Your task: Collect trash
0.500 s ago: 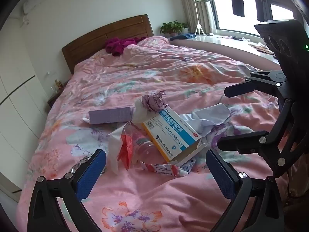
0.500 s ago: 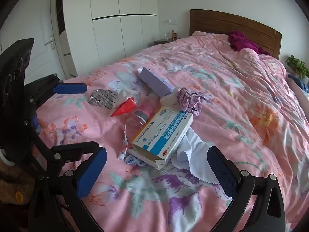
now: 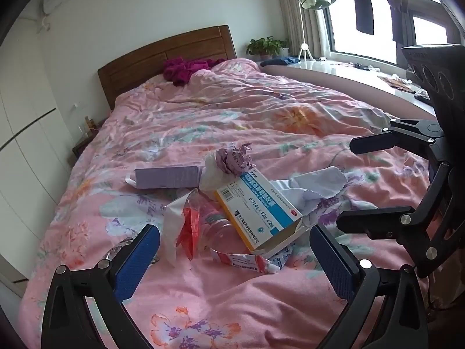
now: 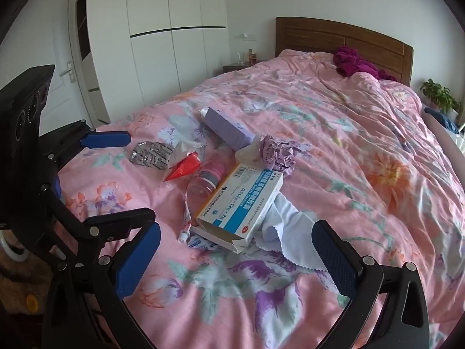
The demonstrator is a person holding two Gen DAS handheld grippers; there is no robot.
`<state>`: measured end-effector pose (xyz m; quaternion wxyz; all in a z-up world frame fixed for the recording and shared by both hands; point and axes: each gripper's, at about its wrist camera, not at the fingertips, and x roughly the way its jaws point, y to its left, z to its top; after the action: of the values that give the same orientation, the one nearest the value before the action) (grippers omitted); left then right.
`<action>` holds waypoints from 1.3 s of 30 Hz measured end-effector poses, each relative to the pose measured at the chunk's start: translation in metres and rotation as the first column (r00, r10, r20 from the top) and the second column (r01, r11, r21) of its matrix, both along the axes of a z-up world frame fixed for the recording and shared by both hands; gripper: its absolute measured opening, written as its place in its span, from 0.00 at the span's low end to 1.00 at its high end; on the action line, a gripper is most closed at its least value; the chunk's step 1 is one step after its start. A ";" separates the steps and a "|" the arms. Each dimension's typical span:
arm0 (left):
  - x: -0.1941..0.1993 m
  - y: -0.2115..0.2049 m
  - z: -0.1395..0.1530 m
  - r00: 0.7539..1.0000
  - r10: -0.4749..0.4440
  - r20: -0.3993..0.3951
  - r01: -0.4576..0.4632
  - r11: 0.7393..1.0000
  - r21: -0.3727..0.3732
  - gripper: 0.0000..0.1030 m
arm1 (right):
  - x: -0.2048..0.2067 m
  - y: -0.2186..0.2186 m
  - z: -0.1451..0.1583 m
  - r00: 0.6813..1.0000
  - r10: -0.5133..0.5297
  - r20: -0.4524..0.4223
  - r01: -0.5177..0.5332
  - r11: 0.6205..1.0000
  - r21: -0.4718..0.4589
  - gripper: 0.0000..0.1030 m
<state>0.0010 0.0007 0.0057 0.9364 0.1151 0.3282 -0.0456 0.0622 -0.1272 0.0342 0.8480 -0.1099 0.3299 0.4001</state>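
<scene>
A pile of trash lies on the pink floral bed (image 3: 261, 116). It holds a blue-and-white medicine box (image 3: 258, 209) (image 4: 241, 203), a purple box (image 3: 168, 177) (image 4: 226, 129), a crumpled purple paper (image 3: 235, 160) (image 4: 277, 154), a clear plastic bottle (image 3: 218, 229) (image 4: 207, 179), a red wrapper (image 3: 189, 226) (image 4: 184, 168), a squeezed tube (image 3: 247, 261), a white cloth (image 3: 316, 186) (image 4: 290, 232) and a foil blister pack (image 4: 151, 154). My left gripper (image 3: 232, 261) is open, just short of the pile. My right gripper (image 4: 235, 264) is open beside it and also shows in the left wrist view (image 3: 375, 183).
A wooden headboard (image 3: 165, 58) and a magenta cloth (image 3: 186, 69) are at the bed's far end. White wardrobes (image 4: 174, 29) and a door stand left of the bed. A window sill (image 3: 348, 72) with plants runs along the right side. A nightstand (image 4: 235, 65) stands by the headboard.
Nothing has visibly changed; both grippers stay open before the pile.
</scene>
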 end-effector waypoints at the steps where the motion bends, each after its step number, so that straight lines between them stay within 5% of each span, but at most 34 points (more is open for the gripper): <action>1: -0.001 -0.001 0.000 1.000 -0.001 0.001 0.001 1.000 -0.003 1.00 | 0.000 -0.002 0.001 1.000 -0.002 -0.002 0.002 1.000 0.005 1.00; 39: 0.000 0.007 0.001 0.999 0.044 -0.011 -0.045 0.997 -0.064 1.00 | -0.004 -0.004 0.008 1.000 -0.021 -0.001 0.021 1.000 0.022 1.00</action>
<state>0.0010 0.0077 0.0062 0.9389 0.0773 0.3334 -0.0360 0.0585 -0.1311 0.0417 0.8530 -0.0968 0.3270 0.3950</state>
